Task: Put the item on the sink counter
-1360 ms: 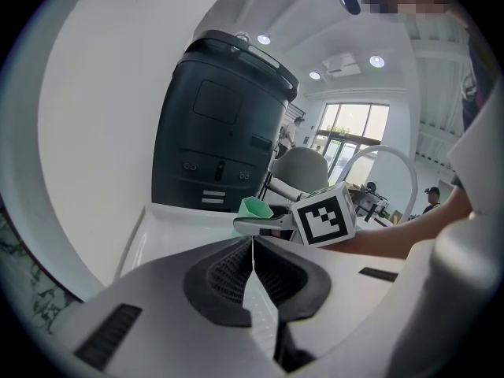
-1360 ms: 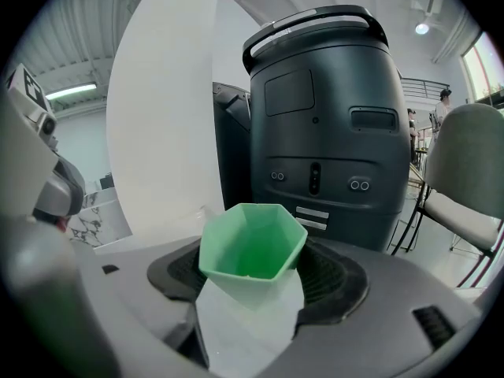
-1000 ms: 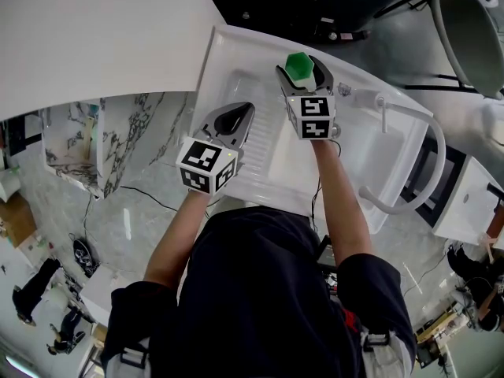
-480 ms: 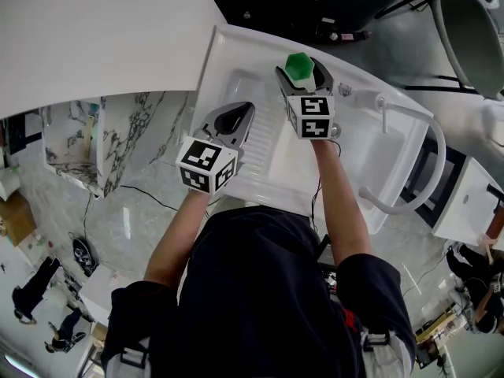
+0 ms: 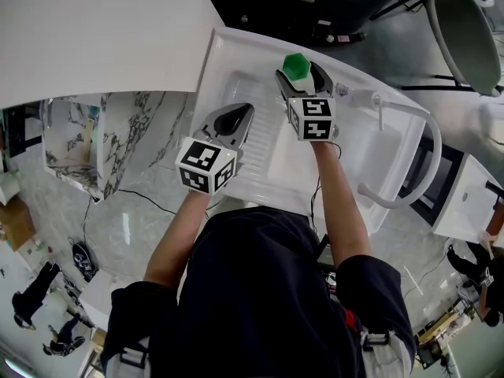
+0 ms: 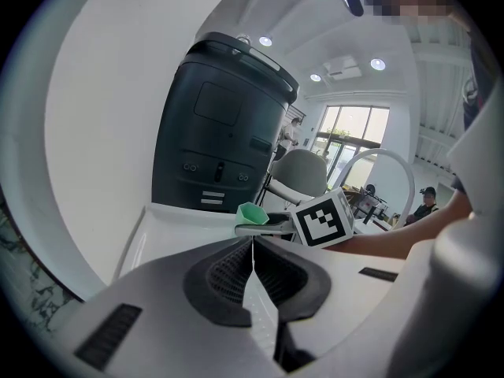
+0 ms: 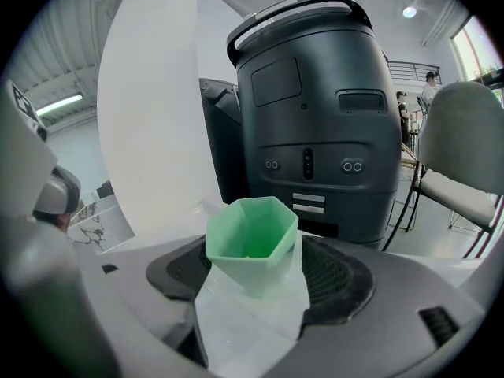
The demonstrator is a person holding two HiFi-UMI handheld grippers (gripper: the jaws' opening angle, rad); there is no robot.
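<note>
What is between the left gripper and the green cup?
Only the bare white sink separates the left gripper from the green cup in the right gripper; the head view shows this.

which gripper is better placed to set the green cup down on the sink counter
Right: the right gripper is shut on the green cup over the sink counter; the left gripper is shut on nothing.
</note>
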